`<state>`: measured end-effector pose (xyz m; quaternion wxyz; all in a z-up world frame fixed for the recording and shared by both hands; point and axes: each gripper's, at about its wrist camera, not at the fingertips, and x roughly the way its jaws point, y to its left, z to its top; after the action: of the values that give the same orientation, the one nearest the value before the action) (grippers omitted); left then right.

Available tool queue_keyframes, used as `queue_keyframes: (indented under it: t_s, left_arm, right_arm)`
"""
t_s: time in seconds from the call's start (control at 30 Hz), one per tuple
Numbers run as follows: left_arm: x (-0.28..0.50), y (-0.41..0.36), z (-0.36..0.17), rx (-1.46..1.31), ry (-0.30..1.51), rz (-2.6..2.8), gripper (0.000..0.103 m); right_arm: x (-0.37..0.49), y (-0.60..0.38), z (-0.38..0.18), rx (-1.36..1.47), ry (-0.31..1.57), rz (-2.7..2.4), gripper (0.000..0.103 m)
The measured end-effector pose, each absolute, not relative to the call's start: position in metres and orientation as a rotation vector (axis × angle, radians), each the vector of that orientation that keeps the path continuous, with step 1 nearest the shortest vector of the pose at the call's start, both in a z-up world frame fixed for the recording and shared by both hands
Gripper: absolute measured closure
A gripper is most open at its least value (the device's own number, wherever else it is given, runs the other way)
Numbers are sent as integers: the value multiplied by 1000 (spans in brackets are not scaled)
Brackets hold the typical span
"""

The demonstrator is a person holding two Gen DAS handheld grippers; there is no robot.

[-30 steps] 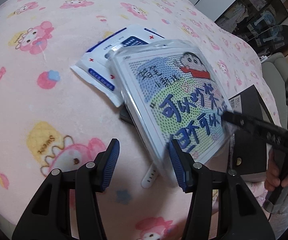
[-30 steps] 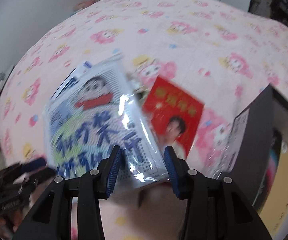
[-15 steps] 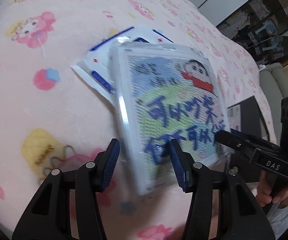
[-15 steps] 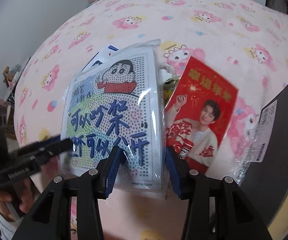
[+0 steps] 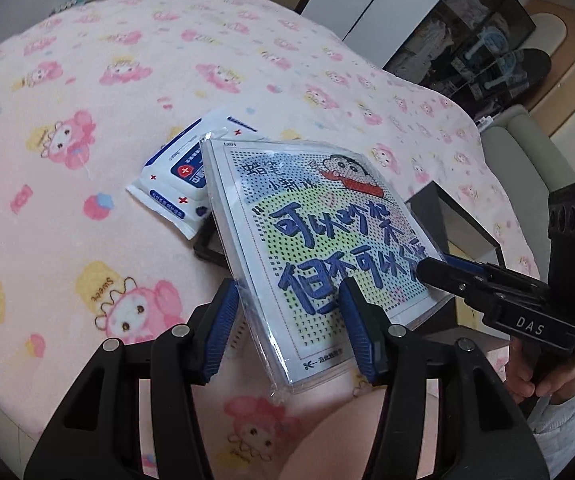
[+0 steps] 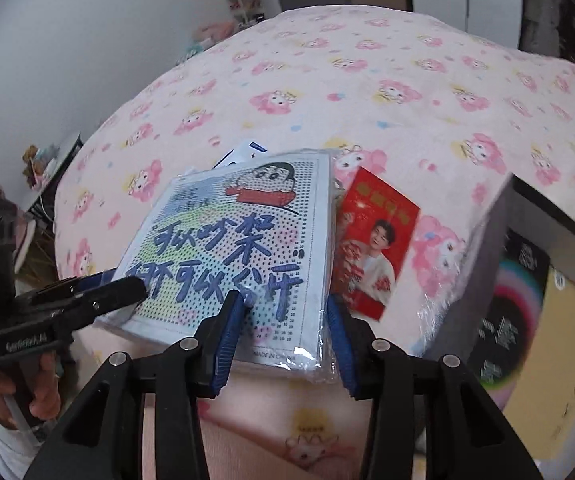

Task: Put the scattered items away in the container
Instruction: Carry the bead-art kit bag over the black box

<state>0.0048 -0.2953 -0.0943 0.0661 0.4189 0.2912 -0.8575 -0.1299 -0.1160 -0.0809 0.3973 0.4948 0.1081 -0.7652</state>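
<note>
At the bottom of the left wrist view, the left gripper (image 5: 287,332) has its blue fingers spread wide. The flat cartoon bead kit (image 5: 319,248), wrapped in clear plastic, sits between them, tilted up off the bed. One blue finger is at the kit's left edge and the other lies over its front, but I cannot tell if they press on it.

At the right of that view the right gripper (image 5: 433,270) reaches in and touches the right edge of the kit. A hand (image 5: 527,376) holds its handle in the lower right.

In the right wrist view, the right gripper (image 6: 283,332) is at the bottom with its fingers spread, one at each side of the bead kit (image 6: 239,256). I cannot tell if it squeezes the kit. The left gripper (image 6: 127,292) comes in from the left.

Just behind the kit in the left view lies a white and blue wipes pack (image 5: 175,184), partly under it. A black box (image 5: 463,232) sits at the right, past the kit. In the right view a red card with a boy's photo (image 6: 371,240) lies just right of the kit.

All of it rests on a pink blanket (image 5: 107,80) with little cartoon faces.
</note>
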Motion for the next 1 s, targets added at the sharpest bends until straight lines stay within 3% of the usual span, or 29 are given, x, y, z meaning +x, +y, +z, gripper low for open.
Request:
queue_keyframes:
  t_s: [0.5,0.83,1.0]
  left_arm:
    - [-31,-184,-27,1302,782,-2816,49]
    - [-106,-74,-14,1521,646,-2903,49]
    - [-143,-34,-35,1672,640,-2863,49]
  right_arm:
    - [-117,16,-7,1119,172,-2119,64]
    - [-138,133,1,1160,71,-2308,64]
    - [-154,174,-16,1217,45,-2353,65]
